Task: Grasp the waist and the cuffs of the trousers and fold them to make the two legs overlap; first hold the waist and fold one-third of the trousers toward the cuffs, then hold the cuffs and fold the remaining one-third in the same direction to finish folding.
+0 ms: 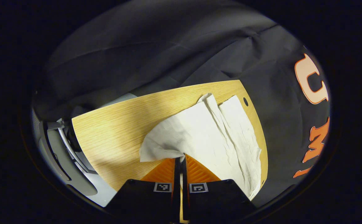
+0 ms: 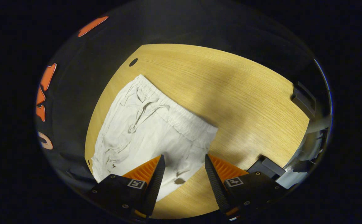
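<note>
Trousers (image 2: 150, 133) lay on desk (image 2: 237, 93), long axis running from waist (image 2: 174, 112) toward right gripper (image 2: 184, 166). Jaws there apart, straddling cloth edge, poised directly above. Left gripper (image 1: 181, 161) jaws clamped on raised cuff-end fabric.

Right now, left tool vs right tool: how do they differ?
The left tool is shut on a lifted fold of the white trousers; the right tool is open and grips nothing. The left tool's fingers meet under the cloth; the right tool's fingers stand apart above the trousers near the drawstring waist. Both are over the wooden table.
</note>
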